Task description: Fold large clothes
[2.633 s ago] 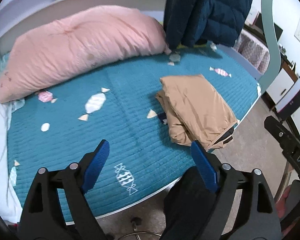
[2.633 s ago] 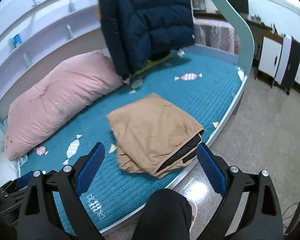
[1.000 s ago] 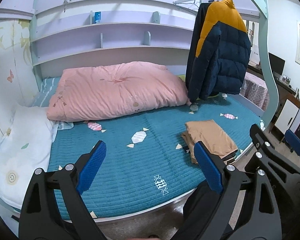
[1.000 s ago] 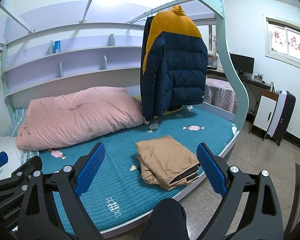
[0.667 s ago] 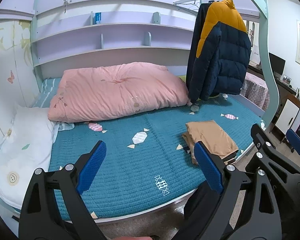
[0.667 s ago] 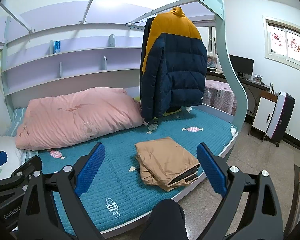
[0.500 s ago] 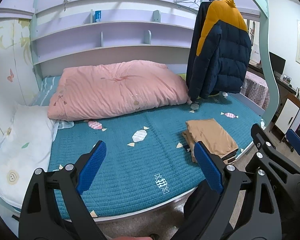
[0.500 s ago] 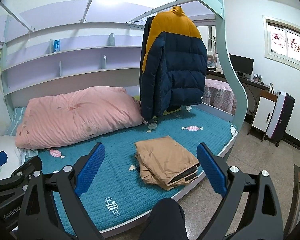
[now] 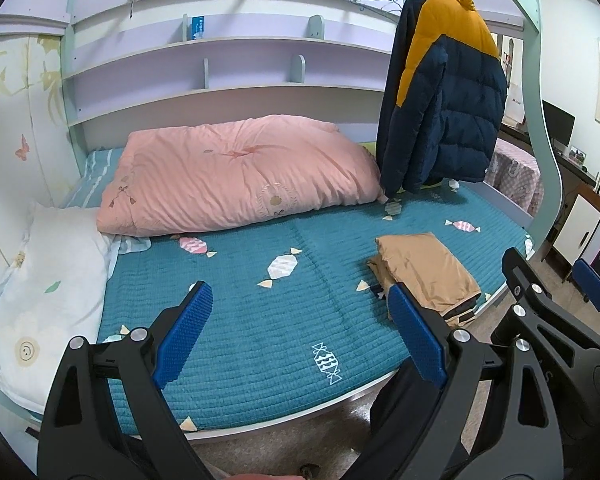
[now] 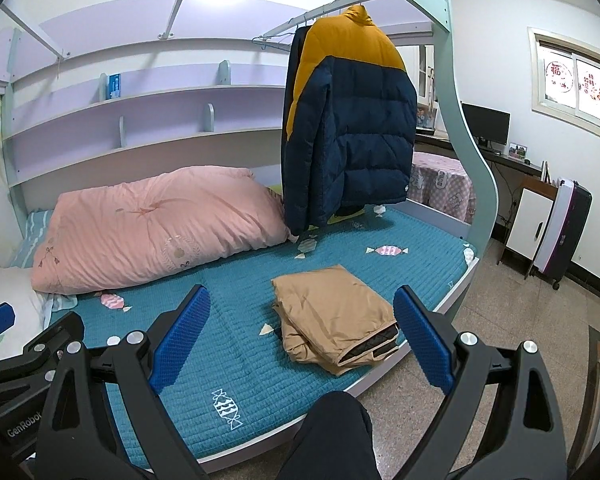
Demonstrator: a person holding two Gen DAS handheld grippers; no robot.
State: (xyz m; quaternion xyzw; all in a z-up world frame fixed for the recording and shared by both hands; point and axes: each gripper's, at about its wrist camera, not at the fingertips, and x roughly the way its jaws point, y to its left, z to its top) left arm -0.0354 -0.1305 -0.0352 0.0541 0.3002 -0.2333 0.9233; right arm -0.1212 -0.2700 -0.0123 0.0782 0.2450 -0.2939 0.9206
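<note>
A folded tan garment (image 9: pixel 424 272) (image 10: pixel 334 310) with a dark lining lies on the teal bed cover (image 9: pixel 240 308) (image 10: pixel 236 344) near the bed's front right edge. A navy and yellow puffer jacket (image 9: pixel 444 92) (image 10: pixel 348 120) hangs on a rail above the far right of the bed. My left gripper (image 9: pixel 300 328) is open and empty, held back from the bed's front edge. My right gripper (image 10: pixel 300 332) is also open and empty, a little short of the tan garment. The right gripper's black body (image 9: pixel 556 320) shows in the left wrist view.
A pink duvet (image 9: pixel 236 176) (image 10: pixel 156 224) lies folded along the back of the bed and a white pillow (image 9: pixel 44 296) at the left end. Lilac shelves (image 9: pixel 220 64) run behind. A curved green bed post (image 10: pixel 464 140), a suitcase (image 10: pixel 564 232) and a desk with a monitor (image 10: pixel 484 124) stand right. A person's dark knee (image 10: pixel 332 436) is below.
Both grippers have pulled up and back from close above the tan garment, so the whole bed, shelves and jacket now show. Over the last second little has moved.
</note>
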